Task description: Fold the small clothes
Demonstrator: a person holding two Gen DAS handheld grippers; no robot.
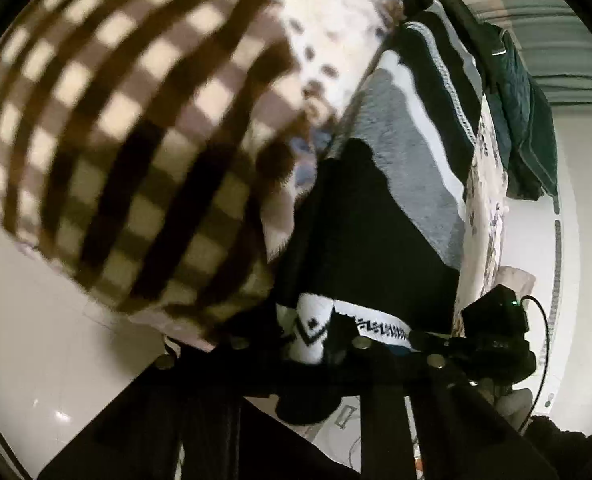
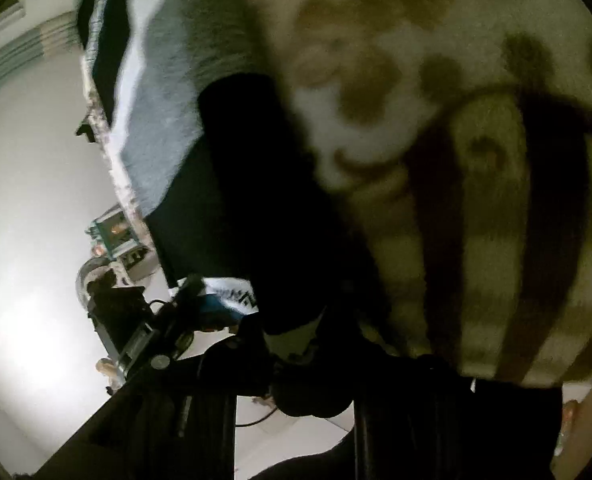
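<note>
Checked garment: brown-and-cream plaid with a cream panel bearing brown spots; hanging close to both lenses, blurred, filling most of each view; in the right wrist view spotted panel above, plaid stripes below; exact shape and fold state not discernible.

Striped blanket in black, white and grey covers the bed; also seen in the right wrist view. Floral sheet shows along the bed edge. Dark green jacket lies bunched at the far end of the bed. Pale glossy floor beside the bed. Small teal box stands on the floor, blurry.
</note>
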